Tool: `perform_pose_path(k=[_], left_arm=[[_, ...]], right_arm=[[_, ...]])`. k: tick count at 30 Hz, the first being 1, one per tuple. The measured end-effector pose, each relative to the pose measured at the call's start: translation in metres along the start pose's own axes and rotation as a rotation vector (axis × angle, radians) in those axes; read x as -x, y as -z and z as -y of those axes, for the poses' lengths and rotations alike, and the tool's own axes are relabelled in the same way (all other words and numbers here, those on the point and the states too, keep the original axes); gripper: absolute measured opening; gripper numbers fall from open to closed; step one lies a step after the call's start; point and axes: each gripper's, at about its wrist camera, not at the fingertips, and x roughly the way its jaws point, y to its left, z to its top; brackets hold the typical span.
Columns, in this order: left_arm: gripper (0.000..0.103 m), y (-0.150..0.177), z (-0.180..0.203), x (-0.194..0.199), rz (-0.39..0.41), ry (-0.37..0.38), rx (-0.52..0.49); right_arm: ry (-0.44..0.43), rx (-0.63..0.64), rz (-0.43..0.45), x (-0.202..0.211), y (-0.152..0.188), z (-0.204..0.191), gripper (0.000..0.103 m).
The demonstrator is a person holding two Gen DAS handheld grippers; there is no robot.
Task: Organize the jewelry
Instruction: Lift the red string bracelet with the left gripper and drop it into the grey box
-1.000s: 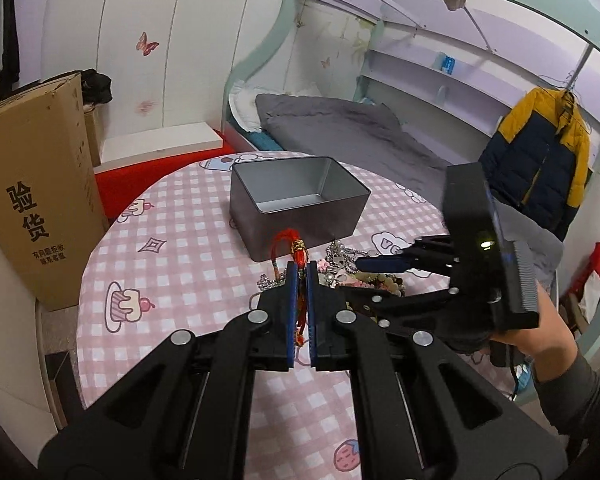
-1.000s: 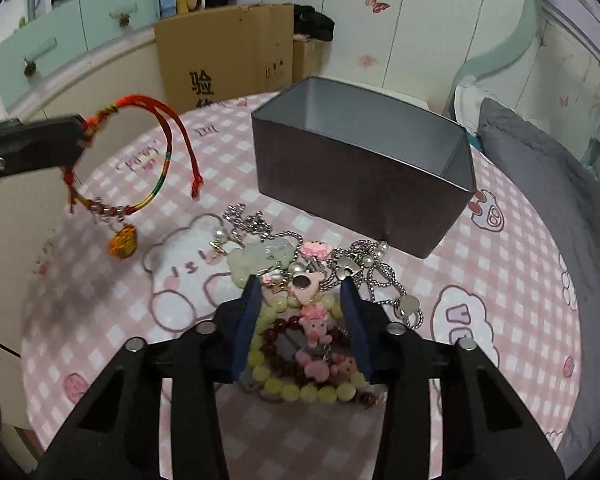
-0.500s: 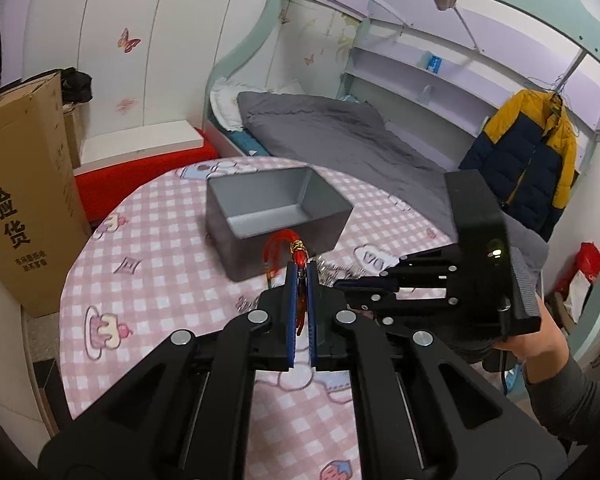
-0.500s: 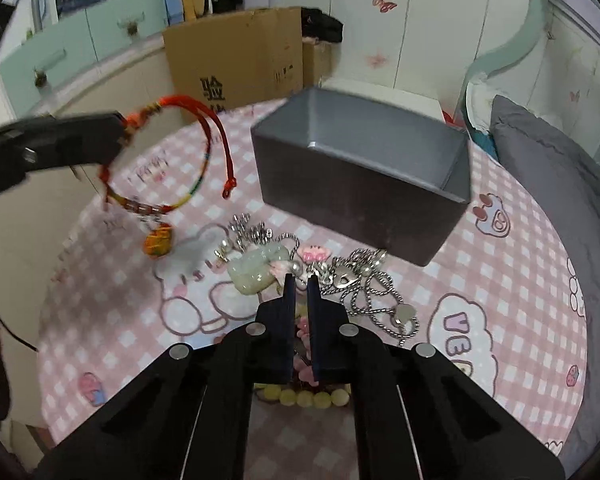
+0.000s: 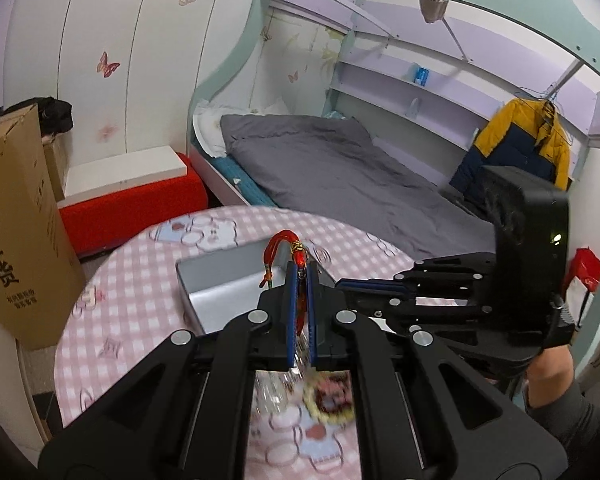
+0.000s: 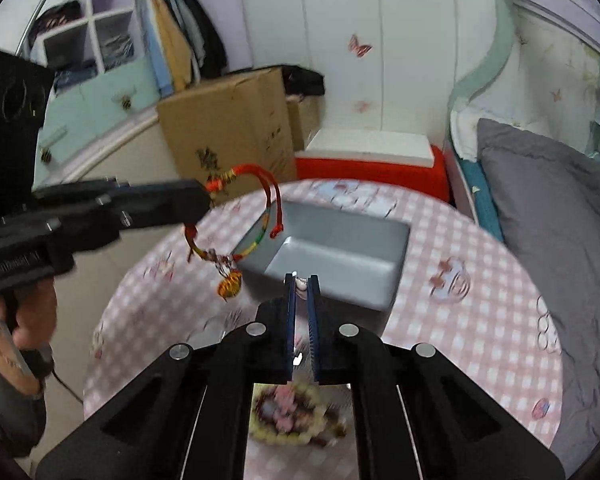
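- Risk: the red cord bracelet (image 6: 236, 224) hangs by its knot only from the left gripper (image 5: 300, 276), fingers pinched on the cord; a swing could snag its orange charm (image 6: 229, 286) on the grey tin's (image 6: 340, 248) rim.
- Risk: the right gripper (image 6: 301, 280) nips something small and pale at its tips, probably a chain; a thin bite may slip.
- Bracelet sits left of frame centre in the right wrist view, near the tin's corner.
- Bead pile (image 6: 288, 416) low in frame, blurred.
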Motion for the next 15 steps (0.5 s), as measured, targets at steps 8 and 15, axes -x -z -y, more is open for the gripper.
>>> perform_pose_path(k=[8,15], left_arm=[[0.005,-0.008,-0.023,-0.058,-0.097,-0.06,0.039],[0.005,0.007,-0.031,-0.101,-0.229,-0.068,0.053]], right_arm=[[0.022,-0.048,-0.049,-0.043,-0.014,0.025,0.004],[0.009,-0.068,-0.132,-0.073,-0.004,0.032,0.004]])
